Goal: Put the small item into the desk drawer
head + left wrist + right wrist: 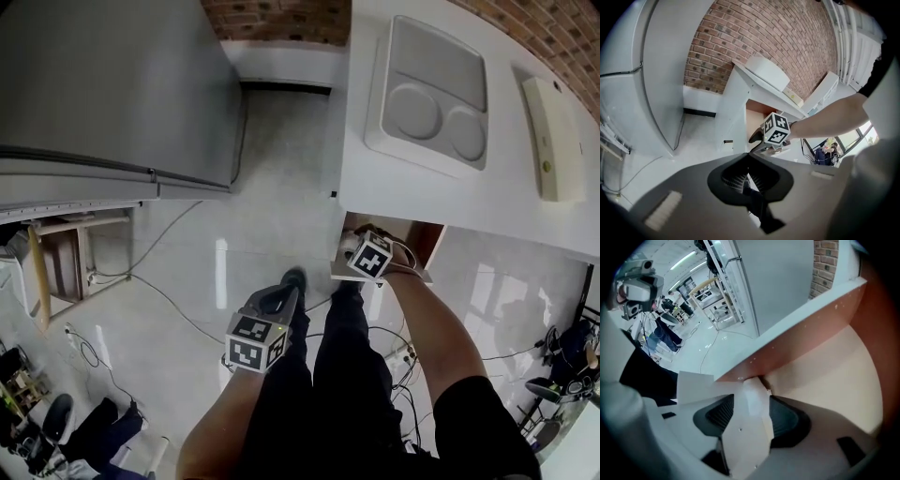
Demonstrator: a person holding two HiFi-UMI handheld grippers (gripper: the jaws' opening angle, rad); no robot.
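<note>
Small item [754,437]: white, angular, thin-looking piece. It stands between the right gripper's [751,401] jaws, inside the desk drawer [825,380], far end near the side wall. Jaws wide, pads seemingly slack round it. Probably light, stiff, smooth; best pinched across flat sides. Left gripper [748,161] closed, empty, outside the drawer.

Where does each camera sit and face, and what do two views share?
Head view: on the person's head, facing steeply down at desk and open drawer; forearms, legs, left tool and right tool show.
Left gripper view: on the left tool, facing the desk and brick wall; right forearm shows.
Right gripper view: on the right tool, facing into the drawer, white item between its jaws.
Shared: head and left gripper views both show the right tool's marker cube.
</note>
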